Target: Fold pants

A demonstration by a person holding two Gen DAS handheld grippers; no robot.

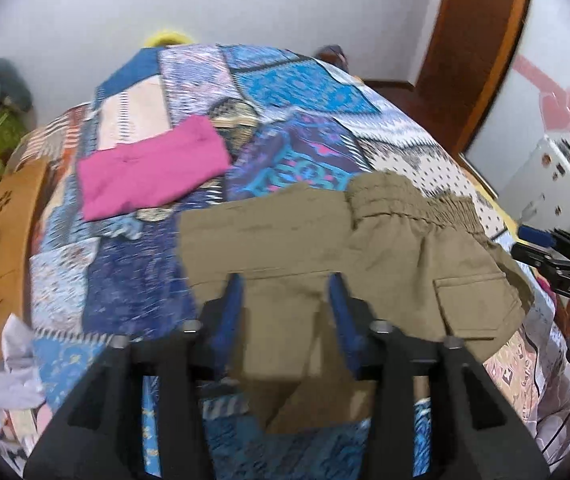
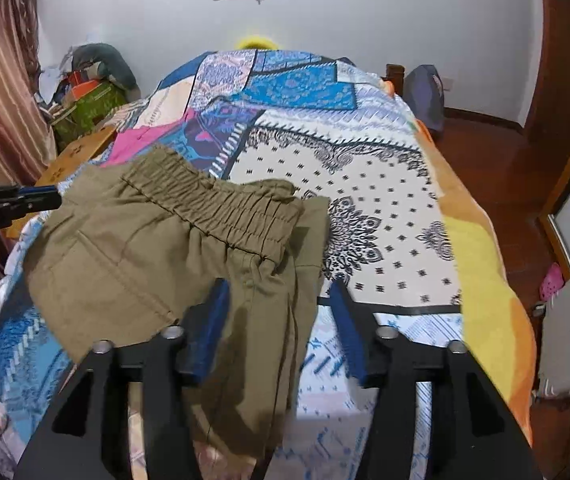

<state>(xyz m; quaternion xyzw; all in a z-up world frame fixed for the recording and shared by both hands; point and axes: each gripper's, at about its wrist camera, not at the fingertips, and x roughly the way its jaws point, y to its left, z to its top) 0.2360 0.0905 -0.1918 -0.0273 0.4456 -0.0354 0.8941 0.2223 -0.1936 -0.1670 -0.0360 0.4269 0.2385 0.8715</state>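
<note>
Even indoor light, motion blur (foreground mostly), fisheye-warped edges

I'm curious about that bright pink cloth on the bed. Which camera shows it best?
The left wrist view: the folded pink cloth lies whole on the patterned bedspread. In the right wrist view only a pink sliver shows behind the khaki pants.

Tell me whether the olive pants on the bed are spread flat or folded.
Partly folded. The olive pants lie doubled on the patchwork bedspread, the elastic waistband bunched on top of fabric layers. Both grippers are open.
</note>
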